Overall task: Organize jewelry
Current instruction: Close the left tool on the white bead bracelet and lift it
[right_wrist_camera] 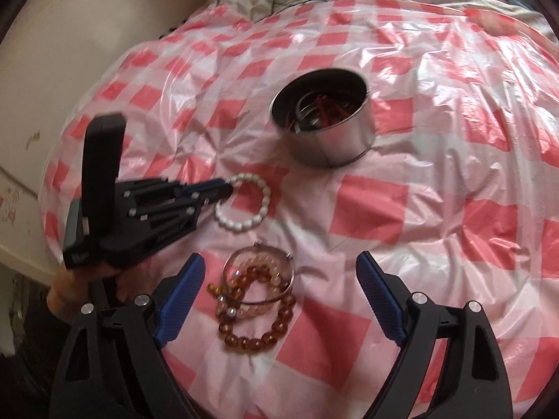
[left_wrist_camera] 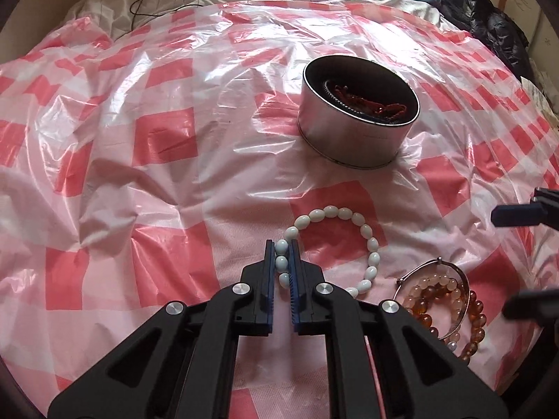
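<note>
White bead bracelet [left_wrist_camera: 335,244] sits on the pink checkered plastic sheet [left_wrist_camera: 167,132] just in front of the round metal tin [left_wrist_camera: 353,139], with the left gripper [left_wrist_camera: 281,262] clamped onto its beads. Right gripper [right_wrist_camera: 279,279] hangs wide open above the amber bead bracelets [right_wrist_camera: 255,300] and silver bangle [right_wrist_camera: 260,272], piled nearer than the tin.

Pink-and-white checks everywhere on the glossy plastic sheet [left_wrist_camera: 167,132], squares of stronger coral red among paler pink. The round tin [left_wrist_camera: 353,136] shows silver-grey outside, dark inside, with red jewelry [left_wrist_camera: 370,103] in it. The white bead bracelet [left_wrist_camera: 370,244] is milky, almost porcelain. Beside it, the amber bead bracelets [right_wrist_camera: 258,314] glow honey-brown and peach, with a silver bangle [right_wrist_camera: 260,279] over them. Both the left gripper [left_wrist_camera: 282,262] and right gripper [right_wrist_camera: 279,300] are black with blue pads.
</note>
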Motion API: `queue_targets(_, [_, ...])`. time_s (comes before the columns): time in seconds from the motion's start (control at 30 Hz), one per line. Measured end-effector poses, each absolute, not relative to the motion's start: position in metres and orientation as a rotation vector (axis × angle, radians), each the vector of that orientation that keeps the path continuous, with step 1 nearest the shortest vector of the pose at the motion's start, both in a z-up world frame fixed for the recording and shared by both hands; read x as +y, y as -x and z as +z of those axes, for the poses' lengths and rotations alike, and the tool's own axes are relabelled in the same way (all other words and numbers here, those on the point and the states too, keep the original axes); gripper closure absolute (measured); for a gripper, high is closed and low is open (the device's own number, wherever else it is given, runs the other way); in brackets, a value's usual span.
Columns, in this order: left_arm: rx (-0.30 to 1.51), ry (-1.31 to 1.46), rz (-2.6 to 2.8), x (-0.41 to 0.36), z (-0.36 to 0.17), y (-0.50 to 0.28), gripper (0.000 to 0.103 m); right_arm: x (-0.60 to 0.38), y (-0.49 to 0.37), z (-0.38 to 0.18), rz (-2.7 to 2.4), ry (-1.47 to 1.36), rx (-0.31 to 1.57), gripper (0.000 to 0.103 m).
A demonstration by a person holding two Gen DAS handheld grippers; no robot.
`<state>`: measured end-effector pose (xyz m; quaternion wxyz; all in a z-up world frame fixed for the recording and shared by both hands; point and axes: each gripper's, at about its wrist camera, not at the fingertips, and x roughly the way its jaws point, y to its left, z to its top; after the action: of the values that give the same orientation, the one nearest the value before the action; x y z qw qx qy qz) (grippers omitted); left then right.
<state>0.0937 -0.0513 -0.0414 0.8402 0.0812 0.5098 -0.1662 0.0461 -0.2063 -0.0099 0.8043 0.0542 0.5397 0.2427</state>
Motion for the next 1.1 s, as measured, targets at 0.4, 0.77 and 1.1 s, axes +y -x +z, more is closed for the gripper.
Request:
queue_targets(0.4, [1.081, -0.185, -0.344, -0.052, -0.047, -0.094, 0.095, -0.171, -0.036, -0.032, 0.476, 0.013, 1.148, 0.016])
queue_targets(0.77, [1.074, -0.197, -0.338, -0.055, -0.047, -0.092, 0.083, -0.161, -0.034, -0.036, 0.494, 0.081, 1.116, 0.042])
queue_targets(1.1, [1.073, -0.194, -0.361, -0.053, -0.045, -0.092, 0.093, -0.174, -0.036, -0.021, 0.485, 0.003, 1.078, 0.042])
